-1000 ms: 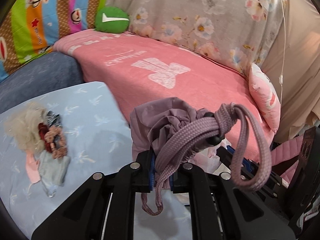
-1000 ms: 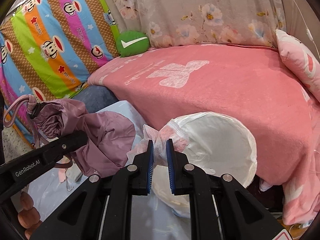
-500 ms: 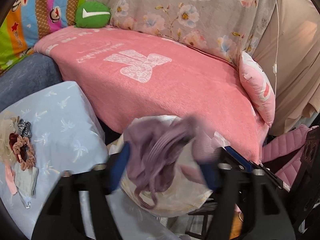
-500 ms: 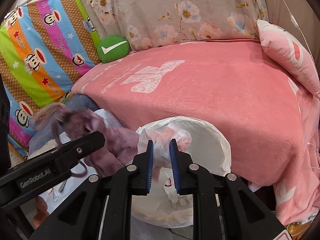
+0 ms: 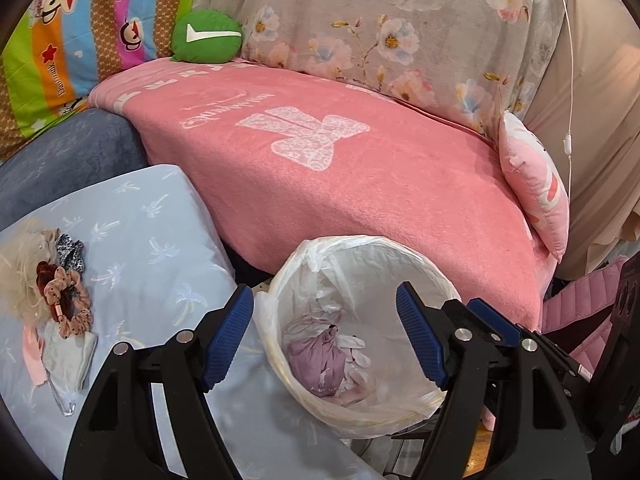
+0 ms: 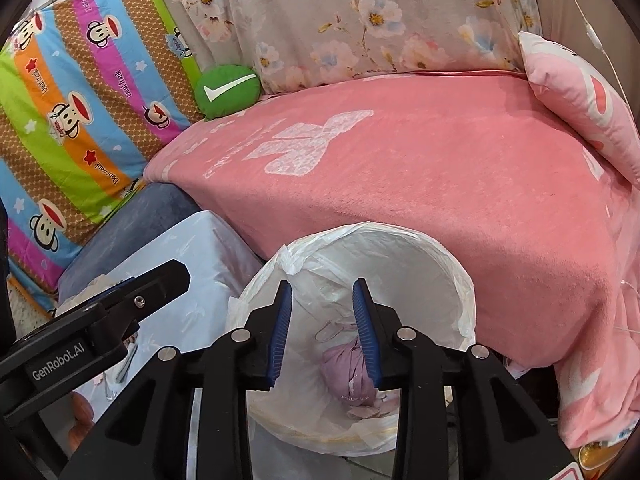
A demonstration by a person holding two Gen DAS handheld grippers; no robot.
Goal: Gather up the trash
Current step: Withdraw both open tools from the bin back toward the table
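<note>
The crumpled mauve drawstring pouch has dropped from the left tool into the white plastic-lined bin, lying below both tools; the right tool, its jaws just parting, holds nothing either.

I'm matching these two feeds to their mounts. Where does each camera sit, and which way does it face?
Left wrist: on the left gripper, looking down along its open fingers into the lined trash bin; the right gripper's fingers show at right.
Right wrist: on the right gripper, open, above the same bin; the left gripper's arm crosses at left.
Shared: bin, purple pouch, pink blanket.
</note>
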